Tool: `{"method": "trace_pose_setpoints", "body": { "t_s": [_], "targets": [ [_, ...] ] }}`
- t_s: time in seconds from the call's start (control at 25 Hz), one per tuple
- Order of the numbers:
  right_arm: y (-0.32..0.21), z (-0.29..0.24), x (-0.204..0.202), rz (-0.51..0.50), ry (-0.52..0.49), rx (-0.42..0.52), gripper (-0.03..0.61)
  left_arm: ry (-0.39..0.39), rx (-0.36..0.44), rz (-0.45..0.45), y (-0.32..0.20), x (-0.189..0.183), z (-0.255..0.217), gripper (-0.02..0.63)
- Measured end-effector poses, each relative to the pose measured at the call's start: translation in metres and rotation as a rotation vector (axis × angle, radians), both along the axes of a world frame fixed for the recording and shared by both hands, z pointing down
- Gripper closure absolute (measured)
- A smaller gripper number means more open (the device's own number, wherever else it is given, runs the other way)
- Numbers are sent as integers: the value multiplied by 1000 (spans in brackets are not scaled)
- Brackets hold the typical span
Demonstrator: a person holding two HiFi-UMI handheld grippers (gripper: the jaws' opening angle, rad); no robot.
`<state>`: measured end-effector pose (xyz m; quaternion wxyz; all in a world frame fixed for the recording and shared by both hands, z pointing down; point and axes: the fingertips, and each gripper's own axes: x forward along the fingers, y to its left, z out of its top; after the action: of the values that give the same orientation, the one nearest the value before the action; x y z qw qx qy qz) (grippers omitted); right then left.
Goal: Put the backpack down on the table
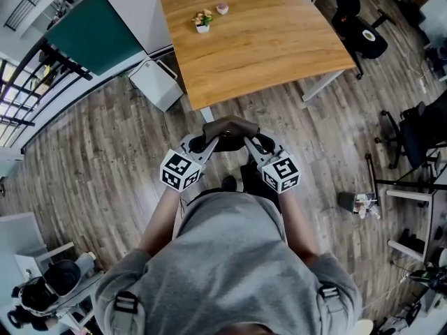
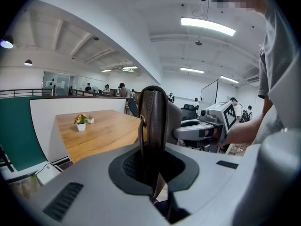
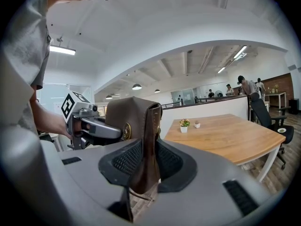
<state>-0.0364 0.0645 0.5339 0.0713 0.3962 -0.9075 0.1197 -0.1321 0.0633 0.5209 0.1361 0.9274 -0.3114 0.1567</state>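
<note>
Left gripper (image 2: 151, 166): jaws pinched close on a thin brown leather edge of the backpack (image 2: 154, 114). Right gripper (image 3: 145, 161): jaws set wider, pads pressing both sides of a thicker fold of the same backpack.

Head view: the grippers are side by side with the backpack hung between them, off the table (image 1: 265, 40), just short of its near edge, above the wood floor (image 1: 105, 152). A small potted plant (image 1: 202, 21) stands toward the table's far side. A black office chair (image 1: 356, 19) is just right of the table.

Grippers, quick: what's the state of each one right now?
Left gripper: closed, holding the backpack.
Right gripper: closed, holding the same backpack.
</note>
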Motion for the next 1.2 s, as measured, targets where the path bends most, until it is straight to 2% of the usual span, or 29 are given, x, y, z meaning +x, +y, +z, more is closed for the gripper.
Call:
{"method": "trace_pose_setpoints", "body": {
  "t_s": [0.32,0.68,1.2],
  "targets": [
    [-40,-8,13,-30,7,8,479,9,9,-27,-36,13,-8,571],
    [-79,-2,20,-64,3,-13,479,9,-18,-57,-71,21,-2,571],
    [-159,1,22,-157,-1,-38,479,5,-39,-152,-143,24,1,571]
  ]
}}
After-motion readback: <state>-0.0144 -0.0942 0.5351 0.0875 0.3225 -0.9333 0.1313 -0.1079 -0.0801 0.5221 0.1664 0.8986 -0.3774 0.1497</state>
